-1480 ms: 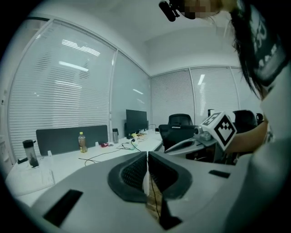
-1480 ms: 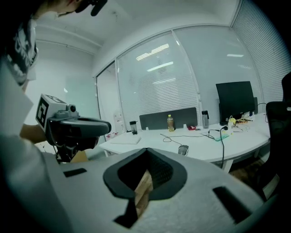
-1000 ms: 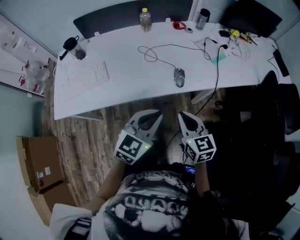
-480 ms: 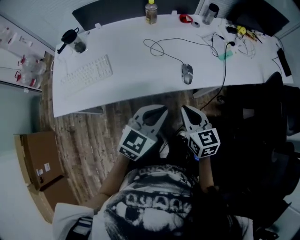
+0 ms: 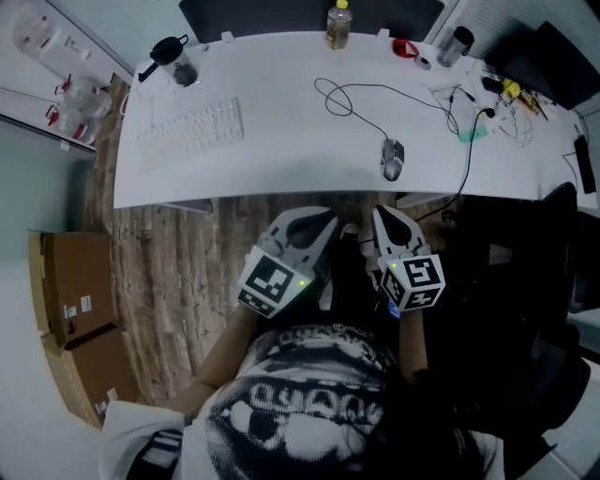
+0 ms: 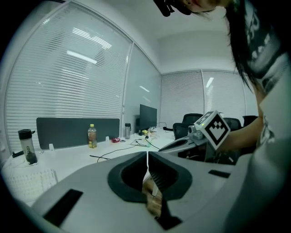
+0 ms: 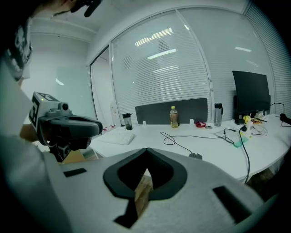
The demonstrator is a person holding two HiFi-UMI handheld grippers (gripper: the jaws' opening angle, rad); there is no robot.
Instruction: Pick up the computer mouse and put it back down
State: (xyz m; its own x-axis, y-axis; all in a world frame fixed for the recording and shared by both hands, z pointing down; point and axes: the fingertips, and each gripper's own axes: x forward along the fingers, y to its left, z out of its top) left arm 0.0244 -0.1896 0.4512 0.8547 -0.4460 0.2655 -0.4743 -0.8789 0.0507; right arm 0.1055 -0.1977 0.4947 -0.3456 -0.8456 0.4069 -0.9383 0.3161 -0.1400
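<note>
Two grippers sit close to the person's chest above the wooden floor, the left gripper (image 5: 315, 223) and the right gripper (image 5: 385, 218), each with its jaws pressed together on nothing. Beyond the right one, the wired computer mouse (image 5: 393, 158) lies near the white desk's (image 5: 281, 150) front edge. Farther back are a keyboard (image 5: 190, 131) and a drink bottle (image 5: 338, 25).

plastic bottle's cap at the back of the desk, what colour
Yellow; the cap shows best in the right gripper view.
</note>
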